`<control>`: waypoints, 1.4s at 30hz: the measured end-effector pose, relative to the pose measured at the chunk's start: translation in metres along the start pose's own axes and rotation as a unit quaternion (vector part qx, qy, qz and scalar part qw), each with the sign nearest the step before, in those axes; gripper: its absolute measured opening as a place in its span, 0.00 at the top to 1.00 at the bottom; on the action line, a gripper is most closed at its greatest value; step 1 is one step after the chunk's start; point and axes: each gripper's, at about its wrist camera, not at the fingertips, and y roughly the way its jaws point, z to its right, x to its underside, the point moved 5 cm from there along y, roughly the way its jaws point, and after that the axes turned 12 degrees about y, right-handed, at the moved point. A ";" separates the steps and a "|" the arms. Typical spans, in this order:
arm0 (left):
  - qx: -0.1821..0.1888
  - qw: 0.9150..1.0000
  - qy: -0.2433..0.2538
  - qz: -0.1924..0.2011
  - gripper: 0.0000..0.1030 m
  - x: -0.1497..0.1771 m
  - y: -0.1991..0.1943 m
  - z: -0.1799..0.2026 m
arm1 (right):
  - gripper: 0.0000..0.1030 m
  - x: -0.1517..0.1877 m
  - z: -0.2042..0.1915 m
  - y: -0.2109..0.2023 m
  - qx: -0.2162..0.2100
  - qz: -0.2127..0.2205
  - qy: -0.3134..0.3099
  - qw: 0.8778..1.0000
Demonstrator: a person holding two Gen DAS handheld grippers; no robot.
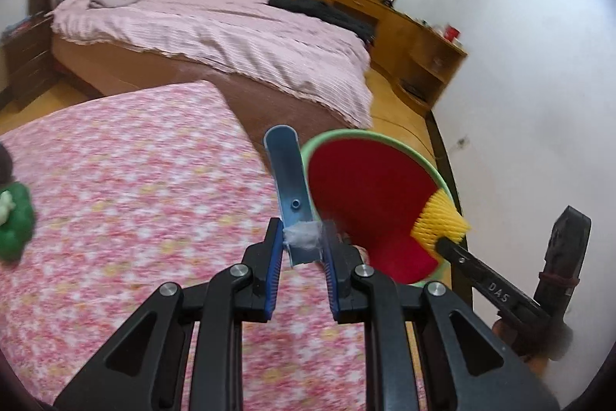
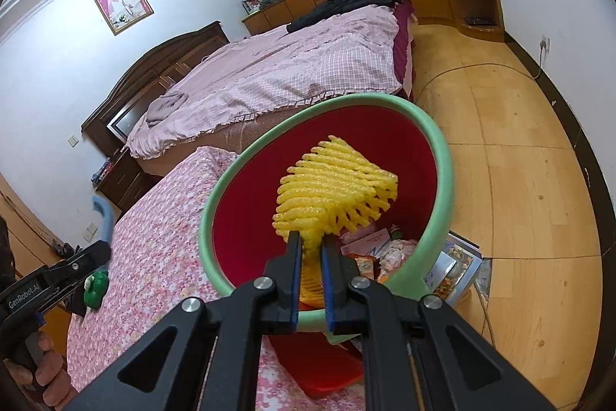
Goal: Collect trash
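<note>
Above the red bin (image 2: 385,156), the right gripper's (image 2: 310,247) fingers pinch yellow foam netting (image 2: 335,180); the left gripper's (image 1: 302,249) fingers clamp a blue plastic piece (image 1: 287,176).

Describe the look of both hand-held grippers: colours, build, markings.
Both are black plastic linkage frames with silver pivot bolts and blue ribbed pads. The left hand-held gripper looks the same as the right hand-held gripper. White "GenRobot.AI" lettering runs along the left one's side; the right one's side shows "DAS".
</note>
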 end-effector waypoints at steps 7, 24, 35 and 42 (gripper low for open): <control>0.001 0.999 0.023 -0.032 0.81 -0.008 0.037 0.023 | 0.86 -0.005 0.009 0.002 -0.003 0.011 0.014 1.000; -0.005 0.998 0.013 -0.061 0.63 0.001 0.079 0.030 | 0.71 -0.010 0.024 0.013 -0.013 -0.004 0.043 0.999; -0.040 0.998 -0.030 -0.049 0.62 0.013 0.052 -0.004 | 0.58 -0.004 0.020 0.014 -0.011 -0.002 0.040 0.999; -0.060 0.996 -0.046 -0.042 0.62 0.022 0.027 -0.025 | 0.45 0.005 0.013 0.009 -0.010 -0.008 0.028 1.000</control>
